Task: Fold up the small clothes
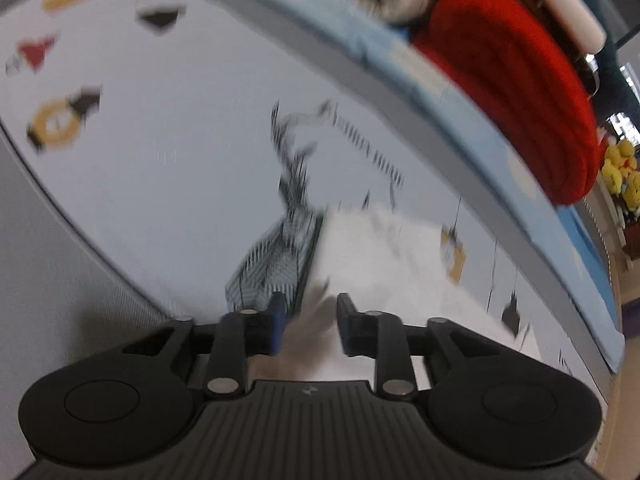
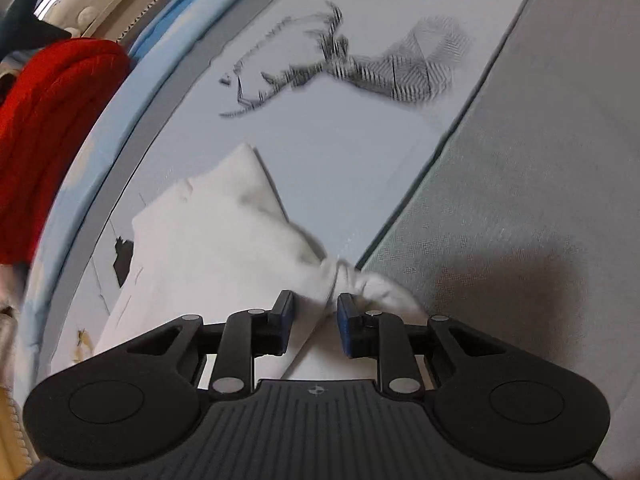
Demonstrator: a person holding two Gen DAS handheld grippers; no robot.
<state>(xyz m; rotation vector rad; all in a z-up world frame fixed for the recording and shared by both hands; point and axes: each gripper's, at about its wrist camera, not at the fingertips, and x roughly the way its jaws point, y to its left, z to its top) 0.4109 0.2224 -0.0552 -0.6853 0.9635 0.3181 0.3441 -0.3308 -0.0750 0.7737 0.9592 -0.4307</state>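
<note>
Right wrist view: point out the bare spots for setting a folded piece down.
Bare: the sheet between the white garment and the deer print, and the grey strip alongside. Crowded: the red knit pile beyond the blue edge.

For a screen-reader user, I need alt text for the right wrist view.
The right gripper, jaws apart, hangs over a bunched corner of a white garment lying on a pale printed cloth with a striped deer drawing. A red knit item sits at left.

right gripper [image 2: 314,312]: jaws parted, pads clear of cloth
white garment [image 2: 208,248]: bunched corner between jaws, on printed sheet [image 2: 340,152]
</note>
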